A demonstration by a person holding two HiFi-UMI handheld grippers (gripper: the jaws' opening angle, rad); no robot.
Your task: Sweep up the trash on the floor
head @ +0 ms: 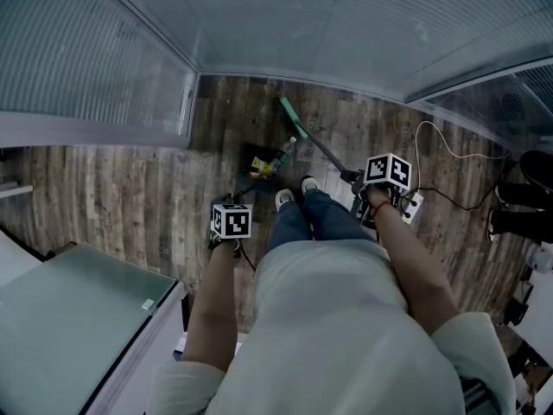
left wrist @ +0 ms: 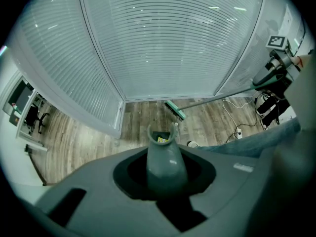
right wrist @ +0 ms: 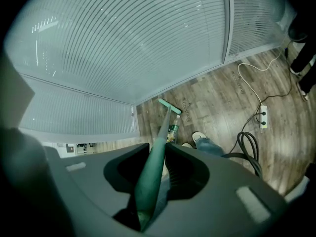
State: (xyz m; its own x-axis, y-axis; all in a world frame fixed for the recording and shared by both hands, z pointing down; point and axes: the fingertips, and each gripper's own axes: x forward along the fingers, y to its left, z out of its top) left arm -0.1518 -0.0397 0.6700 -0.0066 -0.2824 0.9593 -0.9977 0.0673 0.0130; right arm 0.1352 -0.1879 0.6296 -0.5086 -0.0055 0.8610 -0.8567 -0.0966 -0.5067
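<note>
Green plastic forms the broom handle [right wrist: 160, 137], and the right gripper [right wrist: 148, 181] has its jaws closed tight on that shaft near its upper end. The left gripper [left wrist: 165, 174] is also clamped shut, on the grey handle [left wrist: 164, 154] that rises from the dustpan [head: 262, 164]. The pan stands on the wooden floor [head: 130, 197] just ahead of the person's shoes [head: 283, 199]. The step in hand looks like drawing the last trash into the pan. A yellow wrapper [left wrist: 161, 139] already lies inside it, while a plastic bottle [head: 288, 150] rests at the pan's far edge (inside the lip or just outside it, I cannot tell). The broom head [head: 288, 107] sits beyond the bottle, towards the corner of the glass wall [head: 95, 67], and is apart from the bottle. To do this well, I would keep the pan's lip flat on the boards and hold it steady with the left gripper. The bristles should then be pulled back in a low, slow stroke, since a light bottle is likely to roll sideways or hop over the lip if struck hard. The trash lies well below and ahead of both grippers, at the far ends of their two handles. In the head view it falls between them, somewhat closer to the left gripper's side.
</note>
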